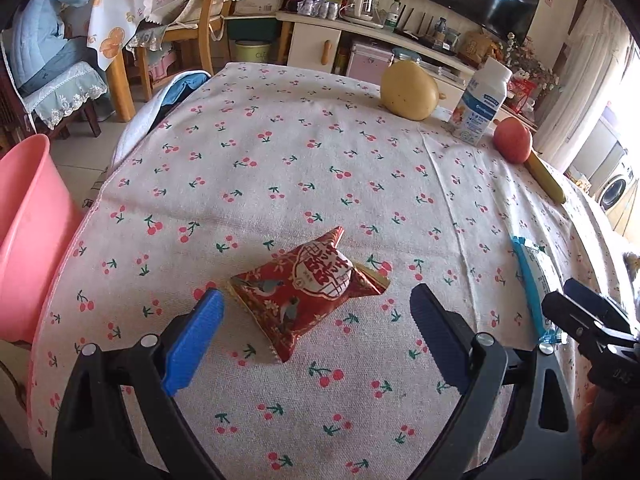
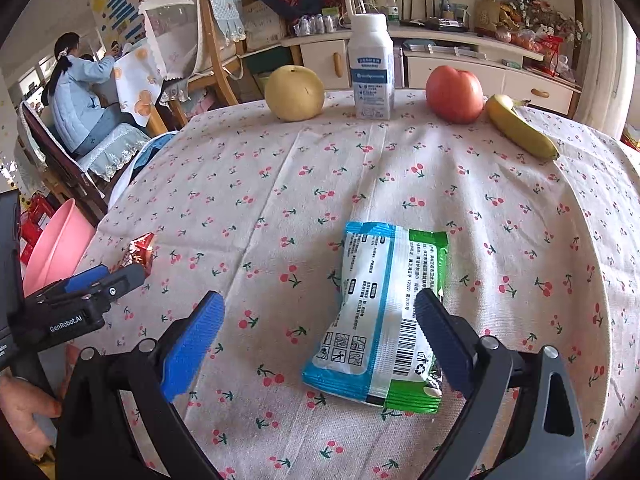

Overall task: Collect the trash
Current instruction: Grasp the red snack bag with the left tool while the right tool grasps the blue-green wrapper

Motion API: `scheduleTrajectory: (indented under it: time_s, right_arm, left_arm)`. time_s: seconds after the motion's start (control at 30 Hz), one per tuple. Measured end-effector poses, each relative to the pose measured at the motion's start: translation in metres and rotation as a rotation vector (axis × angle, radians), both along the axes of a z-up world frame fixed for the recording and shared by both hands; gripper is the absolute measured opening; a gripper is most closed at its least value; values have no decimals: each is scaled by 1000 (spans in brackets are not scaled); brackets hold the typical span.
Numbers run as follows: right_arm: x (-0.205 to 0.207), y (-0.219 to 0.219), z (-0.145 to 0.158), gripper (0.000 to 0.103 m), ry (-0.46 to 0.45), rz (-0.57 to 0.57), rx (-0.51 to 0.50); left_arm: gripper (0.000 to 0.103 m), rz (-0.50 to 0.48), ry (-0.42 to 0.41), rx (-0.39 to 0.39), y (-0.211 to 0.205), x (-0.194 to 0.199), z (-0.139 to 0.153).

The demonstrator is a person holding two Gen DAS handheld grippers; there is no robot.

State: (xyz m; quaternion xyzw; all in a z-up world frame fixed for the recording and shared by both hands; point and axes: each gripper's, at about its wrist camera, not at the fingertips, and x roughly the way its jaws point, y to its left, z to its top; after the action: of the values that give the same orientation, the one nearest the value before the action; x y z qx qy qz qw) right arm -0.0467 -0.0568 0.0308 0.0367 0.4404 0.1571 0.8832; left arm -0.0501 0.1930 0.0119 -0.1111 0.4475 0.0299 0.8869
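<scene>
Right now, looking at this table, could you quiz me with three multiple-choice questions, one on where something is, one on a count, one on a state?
1. Where does the milk bottle stand?
A. Between the pear and the apple
B. In the pink bucket
C. On the red snack packet

2. How many pieces of fruit are on the cherry-print tablecloth?
A. One
B. Three
C. Five

3. How is the right gripper?
A. Shut on the banana
B. Shut on nothing
C. Open, over the blue and green wrapper

Answers: 1 A, the bottle stands between both fruits at the far edge. 2 B, pear, apple and banana. 3 C, its jaws stand wide apart and hold nothing.
</scene>
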Motion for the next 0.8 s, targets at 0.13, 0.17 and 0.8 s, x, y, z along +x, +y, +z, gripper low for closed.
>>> scheduleTrajectory:
  time_s: [0.13,0.17,0.8]
  right_arm:
    - [10,-1,-8,95,2,-31,-17]
    - [11,0,-9,95,-5,-32,-32]
    - [32,-14,-21,66,1,-97,-137]
  left_arm:
    - [95,21,12,-29,4,10,-4]
    - [94,23,15,-30,3,12,-5]
    - [66,32,6,49,-3,21,-6]
